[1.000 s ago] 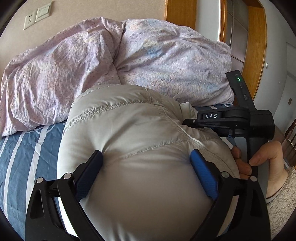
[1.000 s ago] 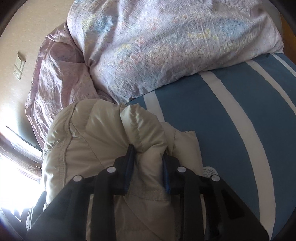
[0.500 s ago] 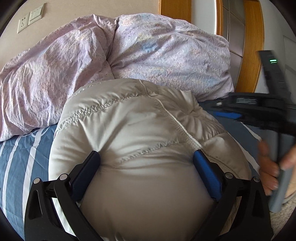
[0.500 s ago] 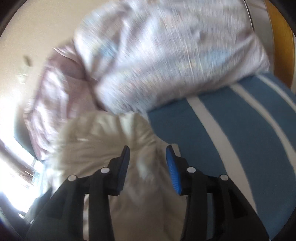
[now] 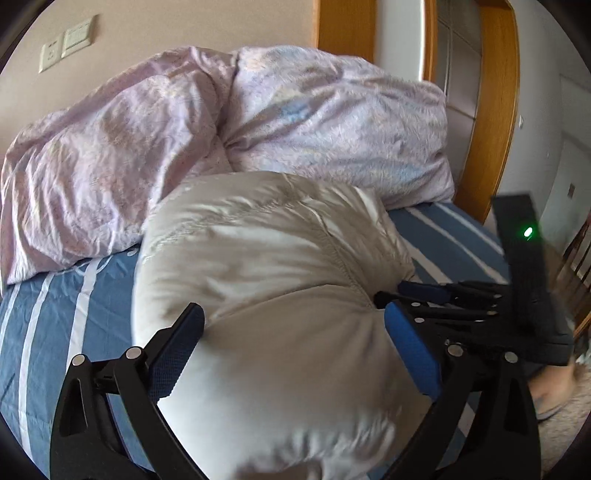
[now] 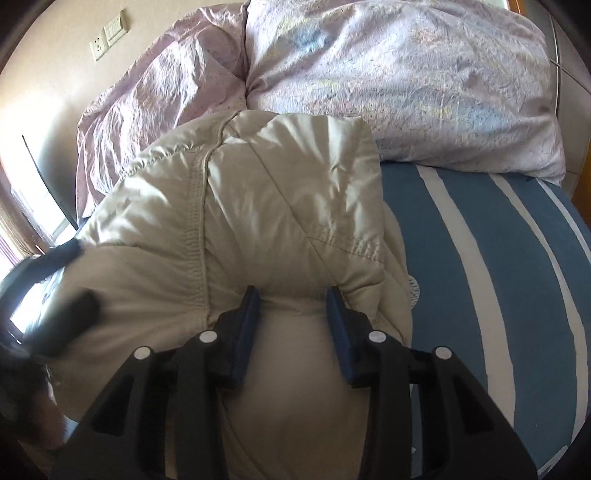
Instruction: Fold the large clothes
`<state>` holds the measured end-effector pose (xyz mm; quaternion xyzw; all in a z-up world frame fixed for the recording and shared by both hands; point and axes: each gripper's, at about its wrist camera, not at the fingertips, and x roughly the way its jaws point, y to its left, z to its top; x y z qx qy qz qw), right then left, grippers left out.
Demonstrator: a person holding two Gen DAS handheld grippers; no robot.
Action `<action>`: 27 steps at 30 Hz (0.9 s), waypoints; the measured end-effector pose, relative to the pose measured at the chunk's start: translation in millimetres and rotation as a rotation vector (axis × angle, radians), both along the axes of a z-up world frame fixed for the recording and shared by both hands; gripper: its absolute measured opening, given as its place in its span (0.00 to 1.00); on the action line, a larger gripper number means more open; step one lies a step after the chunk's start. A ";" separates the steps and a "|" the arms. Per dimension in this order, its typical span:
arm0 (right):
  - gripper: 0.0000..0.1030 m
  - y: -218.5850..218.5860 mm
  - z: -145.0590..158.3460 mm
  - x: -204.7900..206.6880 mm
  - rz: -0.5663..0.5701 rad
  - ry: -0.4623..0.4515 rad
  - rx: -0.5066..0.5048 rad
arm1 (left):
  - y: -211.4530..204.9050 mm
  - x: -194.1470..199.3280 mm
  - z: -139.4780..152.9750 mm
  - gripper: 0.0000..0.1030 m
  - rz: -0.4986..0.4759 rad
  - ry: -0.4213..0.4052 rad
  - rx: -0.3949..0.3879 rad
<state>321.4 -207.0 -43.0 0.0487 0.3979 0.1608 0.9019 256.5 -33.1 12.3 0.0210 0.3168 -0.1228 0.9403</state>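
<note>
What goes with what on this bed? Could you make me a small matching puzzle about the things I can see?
Things:
1. jacket
2. duvet
3. sheet
4. switch

Descriptions:
a. blue with white stripes, lying flat
b. white, on the wall
c. beige and padded, nearest the cameras
d. lilac and crumpled, heaped at the back

Pairs: 1-c, 2-d, 3-a, 4-b
</note>
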 end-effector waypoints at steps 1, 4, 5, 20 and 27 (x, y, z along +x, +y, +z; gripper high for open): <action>0.37 -0.6 -0.6 -0.3 0.001 -0.001 0.004 | 10.3 -2.1 2.7 0.97 0.028 0.000 -0.008; 0.37 0.6 -2.7 -2.4 -0.001 -0.013 -0.003 | 23.4 3.5 -4.1 0.97 0.080 0.036 0.034; 0.37 2.0 -2.4 -3.5 -0.001 -0.018 -0.008 | 25.7 6.6 -10.7 0.97 0.086 0.057 0.049; 0.37 -1.7 2.0 -27.1 -0.048 -0.043 -0.054 | 25.0 6.5 -40.3 0.99 0.091 0.070 0.103; 0.38 -4.3 -8.5 -44.0 -0.044 -0.044 -0.114 | 24.0 4.7 -40.5 0.99 0.097 0.065 0.100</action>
